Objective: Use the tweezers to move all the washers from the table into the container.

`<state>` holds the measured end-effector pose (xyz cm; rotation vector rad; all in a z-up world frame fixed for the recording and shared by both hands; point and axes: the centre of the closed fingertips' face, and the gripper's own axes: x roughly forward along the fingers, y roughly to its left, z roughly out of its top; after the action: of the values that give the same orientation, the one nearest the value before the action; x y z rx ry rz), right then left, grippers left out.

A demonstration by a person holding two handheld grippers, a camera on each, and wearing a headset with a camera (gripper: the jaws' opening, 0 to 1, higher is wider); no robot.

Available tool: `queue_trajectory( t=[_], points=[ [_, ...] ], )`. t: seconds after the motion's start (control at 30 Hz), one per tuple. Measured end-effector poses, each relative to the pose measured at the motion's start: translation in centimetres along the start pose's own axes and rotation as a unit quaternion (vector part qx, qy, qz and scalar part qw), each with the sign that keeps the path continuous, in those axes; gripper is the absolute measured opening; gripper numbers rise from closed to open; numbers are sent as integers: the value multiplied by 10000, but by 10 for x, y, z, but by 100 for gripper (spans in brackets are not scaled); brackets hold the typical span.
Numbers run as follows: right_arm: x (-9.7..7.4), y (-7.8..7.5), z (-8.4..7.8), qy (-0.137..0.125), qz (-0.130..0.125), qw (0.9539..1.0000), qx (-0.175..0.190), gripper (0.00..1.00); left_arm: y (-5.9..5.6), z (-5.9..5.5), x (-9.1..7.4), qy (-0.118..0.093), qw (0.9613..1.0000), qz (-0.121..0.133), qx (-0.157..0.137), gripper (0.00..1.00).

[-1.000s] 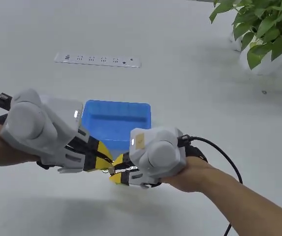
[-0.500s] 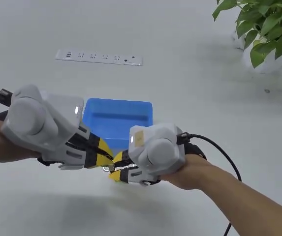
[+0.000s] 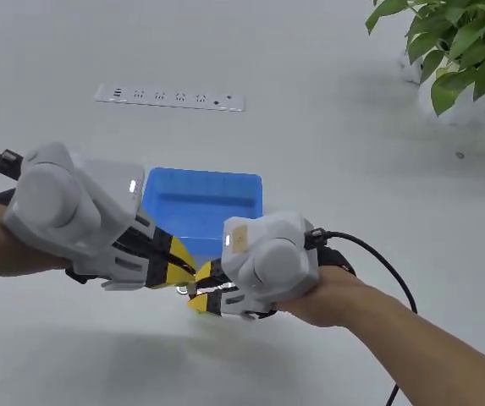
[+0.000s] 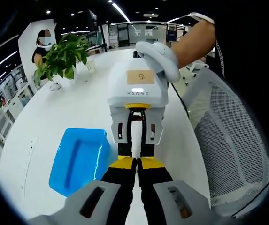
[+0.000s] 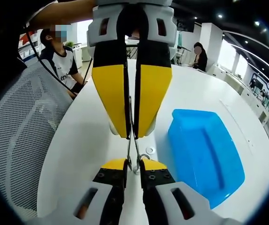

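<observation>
The blue container point(image 3: 201, 203), an open rectangular tray, sits flat on the worktop, well in from its edges. Thin metal tweezers point(image 5: 131, 149) seem pinched between the jaws of the left gripper point(image 5: 130, 133) and right gripper point(image 5: 133, 165), near the container. One small silver washer point(image 5: 148, 151) lies flat beside them.

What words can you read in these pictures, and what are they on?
"XENSE" (last letter unsure): on the white body of the right hand-held gripper, seen in the left gripper view.
Tan sticker above it: the mark is too small to read.
Power strip: the markings are too small to read.
</observation>
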<state>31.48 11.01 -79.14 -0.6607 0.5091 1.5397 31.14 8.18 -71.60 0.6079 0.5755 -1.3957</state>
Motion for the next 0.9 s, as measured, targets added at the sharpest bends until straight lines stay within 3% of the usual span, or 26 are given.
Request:
queue_trajectory(
  t=[0.9],
  points=[
    [-1,-5,0,-65,-65,9994,320,11,9,-1,7,-64,9995,-150,-271,6]
  ],
)
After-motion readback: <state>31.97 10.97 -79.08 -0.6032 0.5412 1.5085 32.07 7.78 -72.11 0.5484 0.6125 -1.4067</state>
